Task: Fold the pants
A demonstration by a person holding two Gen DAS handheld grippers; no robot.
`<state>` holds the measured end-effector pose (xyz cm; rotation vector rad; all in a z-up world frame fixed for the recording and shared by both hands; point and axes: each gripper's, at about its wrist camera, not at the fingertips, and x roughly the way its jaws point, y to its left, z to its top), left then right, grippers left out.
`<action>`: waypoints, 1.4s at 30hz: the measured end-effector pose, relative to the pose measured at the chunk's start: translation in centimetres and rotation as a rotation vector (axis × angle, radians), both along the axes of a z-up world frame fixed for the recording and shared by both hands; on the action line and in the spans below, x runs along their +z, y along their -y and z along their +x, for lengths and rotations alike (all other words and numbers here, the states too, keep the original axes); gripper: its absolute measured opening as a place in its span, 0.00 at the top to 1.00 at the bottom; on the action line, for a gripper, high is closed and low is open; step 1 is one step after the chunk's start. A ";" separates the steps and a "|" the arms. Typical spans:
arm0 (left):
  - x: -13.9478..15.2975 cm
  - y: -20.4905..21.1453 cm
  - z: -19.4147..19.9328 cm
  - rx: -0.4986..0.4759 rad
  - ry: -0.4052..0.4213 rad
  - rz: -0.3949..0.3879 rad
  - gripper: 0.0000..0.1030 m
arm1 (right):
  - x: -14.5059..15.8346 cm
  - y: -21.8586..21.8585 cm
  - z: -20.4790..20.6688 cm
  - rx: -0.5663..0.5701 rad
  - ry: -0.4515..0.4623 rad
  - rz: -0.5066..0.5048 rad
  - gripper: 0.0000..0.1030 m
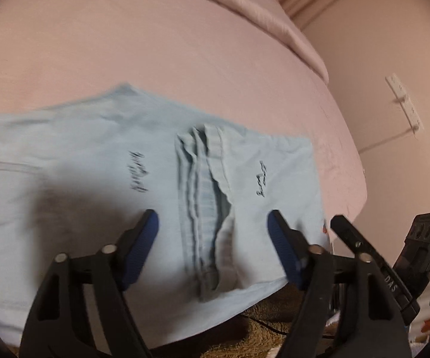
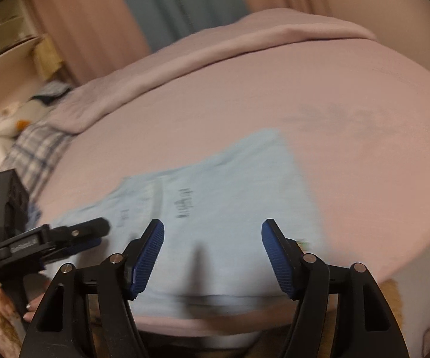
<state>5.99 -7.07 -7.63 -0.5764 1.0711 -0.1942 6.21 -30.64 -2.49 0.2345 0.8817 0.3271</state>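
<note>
Lying partly folded at the near edge of the pink-sheeted bed (image 1: 155, 59), the pale blue cotton pants (image 1: 95, 155) are held by neither gripper. Left gripper (image 1: 213, 223) and right gripper (image 2: 212, 232): fingers spread, empty. A fresh edge grasp is judged necessary next.

Below my fingers is a bed (image 1: 155, 59) under a smooth pink sheet. Light blue pants (image 1: 80, 155) lie flat on it near the front edge, part folded, waistband bunched in the middle. A folded pink blanket (image 2: 245, 41) lies along the far side
</note>
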 end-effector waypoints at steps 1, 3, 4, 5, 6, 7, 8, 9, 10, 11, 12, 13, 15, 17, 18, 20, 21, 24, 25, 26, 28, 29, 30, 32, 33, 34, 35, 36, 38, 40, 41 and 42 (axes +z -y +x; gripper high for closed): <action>-0.5 0.4 0.4 -0.005 -0.015 -0.001 0.42 | -0.2 0.4 0.0 -0.020 -0.006 -0.010 0.34; -1.1 1.1 0.8 -0.011 -0.023 0.004 0.51 | -0.7 1.1 0.1 -0.059 -0.023 -0.032 0.34; -1.1 1.3 0.9 -0.012 -0.018 0.017 0.54 | -0.7 1.5 0.2 -0.066 -0.028 -0.037 0.34; -1.1 1.6 0.9 -0.017 -0.009 0.023 0.63 | -0.9 1.7 0.2 -0.070 -0.035 -0.042 0.34; -1.2 1.8 0.9 -0.026 -0.011 0.019 0.83 | -1.0 1.8 0.2 -0.074 -0.039 -0.046 0.34; -1.5 2.0 1.0 -0.043 -0.021 -0.003 0.90 | -1.2 2.0 0.3 -0.081 -0.046 -0.048 0.34; -1.9 2.0 1.0 -0.048 -0.034 -0.027 0.90 | -1.3 2.2 0.3 -0.088 -0.052 -0.048 0.34; -1.9 2.0 0.9 -0.040 -0.031 -0.026 0.91 | -1.5 2.3 0.4 -0.093 -0.058 -0.046 0.34; -1.7 2.0 0.8 -0.034 -0.023 -0.018 0.91 | -1.6 2.3 0.4 -0.095 -0.064 -0.043 0.34; -1.5 2.0 0.6 -0.030 -0.014 -0.010 0.91 | -1.6 2.2 0.5 -0.097 -0.066 -0.041 0.34; -1.1 1.8 0.3 -0.021 -0.004 -0.003 0.92 | -1.6 2.3 0.5 -0.098 -0.068 -0.041 0.34; -0.7 1.7 0.0 -0.013 0.006 0.007 0.92 | -1.5 2.3 0.5 -0.098 -0.068 -0.043 0.34; 0.3 1.3 -0.6 -0.003 0.038 0.031 0.92 | -1.3 2.3 0.5 -0.098 -0.064 -0.048 0.34; 1.3 0.7 -1.2 0.008 0.062 0.051 0.92 | -1.1 2.3 0.7 -0.098 -0.056 -0.053 0.34; 1.4 0.4 -1.4 0.013 0.066 0.056 0.92 | -0.9 2.3 0.8 -0.099 -0.050 -0.057 0.34; 1.7 0.0 -1.8 0.027 0.074 0.073 0.92 | -0.8 2.1 1.0 -0.098 -0.038 -0.063 0.34; 1.7 -0.3 -2.0 0.034 0.075 0.085 0.92 | -0.6 2.0 1.2 -0.094 -0.032 -0.067 0.34; 1.0 -0.6 -2.3 0.048 0.059 0.106 0.91 | -0.5 1.6 1.8 -0.071 -0.023 -0.071 0.34; 0.7 -0.5 -2.3 0.046 0.048 0.102 0.91 | -0.5 1.4 2.1 -0.063 -0.023 -0.071 0.34; 0.3 -0.6 -2.3 0.043 0.035 0.107 0.91 | -0.6 1.2 2.4 -0.056 -0.023 -0.071 0.36; -0.6 -0.4 -2.2 0.046 0.010 0.131 0.90 | -0.6 1.1 2.9 -0.044 -0.026 -0.075 0.42; -1.0 -0.3 -2.1 0.045 0.000 0.137 0.90 | -0.5 0.8 3.2 -0.037 -0.027 -0.079 0.46; -1.2 -0.2 -1.9 0.048 -0.006 0.138 0.89 | -0.5 0.5 3.8 -0.030 -0.028 -0.081 0.52; -1.5 -0.1 -1.9 0.053 -0.008 0.139 0.87 | -0.6 0.2 4.3 -0.013 -0.037 -0.085 0.65; -1.5 -0.1 -1.9 0.054 -0.009 0.141 0.87 | -0.7 0.0 4.8 0.002 -0.041 -0.088 0.71; -1.5 -0.1 -1.8 0.056 -0.010 0.143 0.87 | -0.7 -0.3 5.3 0.012 -0.046 -0.089 0.73; -1.6 0.1 -1.9 0.058 -0.011 0.149 0.87 | -0.9 -0.5 5.9 0.018 -0.055 -0.093 0.74; -1.5 0.0 -1.9 0.058 -0.011 0.154 0.87 | -1.3 -0.7 6.5 0.020 -0.074 -0.104 0.74; -1.5 0.2 -1.9 0.055 -0.011 0.170 0.86 | -2.1 -0.9 7.3 0.023 -0.109 -0.116 0.74; -1.5 0.6 -1.8 0.056 -0.011 0.179 0.86 | -2.9 -0.9 7.3 0.026 -0.138 -0.112 0.74; -1.5 0.6 -1.8 0.057 -0.011 0.181 0.86 | -3.3 -0.8 7.1 0.027 -0.145 -0.112 0.74; -1.5 0.4 -1.8 0.058 -0.013 0.182 0.86 | -3.5 -0.8 6.8 0.029 -0.143 -0.114 0.74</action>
